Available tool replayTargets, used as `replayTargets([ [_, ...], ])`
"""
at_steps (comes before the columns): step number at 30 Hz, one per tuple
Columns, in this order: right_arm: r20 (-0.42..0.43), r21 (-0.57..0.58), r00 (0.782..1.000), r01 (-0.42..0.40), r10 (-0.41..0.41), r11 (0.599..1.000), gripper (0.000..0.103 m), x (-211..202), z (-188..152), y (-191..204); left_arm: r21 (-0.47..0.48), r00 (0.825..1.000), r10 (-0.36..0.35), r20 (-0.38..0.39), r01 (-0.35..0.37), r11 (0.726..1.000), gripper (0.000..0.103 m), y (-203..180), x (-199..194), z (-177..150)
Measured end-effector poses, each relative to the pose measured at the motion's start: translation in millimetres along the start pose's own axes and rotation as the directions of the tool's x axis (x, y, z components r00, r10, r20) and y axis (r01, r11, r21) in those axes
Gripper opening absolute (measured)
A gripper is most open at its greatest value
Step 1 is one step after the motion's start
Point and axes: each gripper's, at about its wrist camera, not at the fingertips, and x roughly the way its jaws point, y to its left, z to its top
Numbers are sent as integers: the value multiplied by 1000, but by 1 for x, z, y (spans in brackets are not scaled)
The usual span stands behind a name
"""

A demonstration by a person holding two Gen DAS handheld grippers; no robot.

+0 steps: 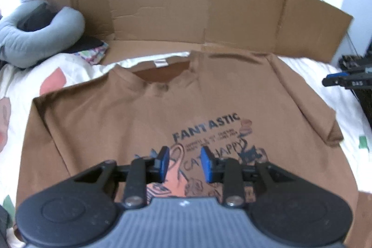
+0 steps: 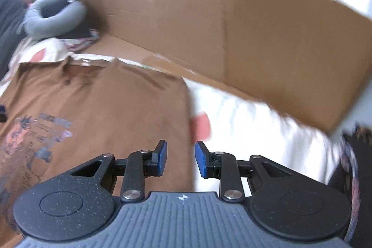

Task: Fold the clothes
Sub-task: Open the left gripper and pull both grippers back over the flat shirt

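A brown T-shirt (image 1: 111, 113) with a dark "FANTASTIC" print lies flat, front up, on a white bedsheet (image 1: 28, 76), collar toward the far cardboard. My left gripper (image 1: 185, 163) hovers over the printed chest, jaws apart, nothing between the blue pads. In the right wrist view the same T-shirt (image 2: 111, 104) fills the left half, its right side edge running down the middle. My right gripper (image 2: 181, 158) hangs above that edge, jaws apart and empty. The right gripper also shows at the far right of the left wrist view (image 1: 344, 80).
A flattened cardboard sheet (image 1: 209, 15) stands bent up behind the shirt. A grey neck pillow (image 1: 34, 31) and folded patterned cloth (image 1: 93, 54) lie at the back left. The bedsheet (image 2: 255, 122) spreads to the right of the shirt. Dark fabric (image 2: 348, 155) sits at the right edge.
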Motion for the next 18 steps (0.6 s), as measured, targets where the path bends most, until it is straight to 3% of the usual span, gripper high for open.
replayTargets([
  [6, -53, -2, 999, 12, -12, 1000, 34, 5, -19, 3, 12, 999, -22, -47, 23, 1000, 32, -5, 11, -14],
  [18, -108, 4, 992, 72, -71, 997, 34, 22, -36, 7, -65, 995, -38, -93, 32, 997, 34, 14, 11, -40],
])
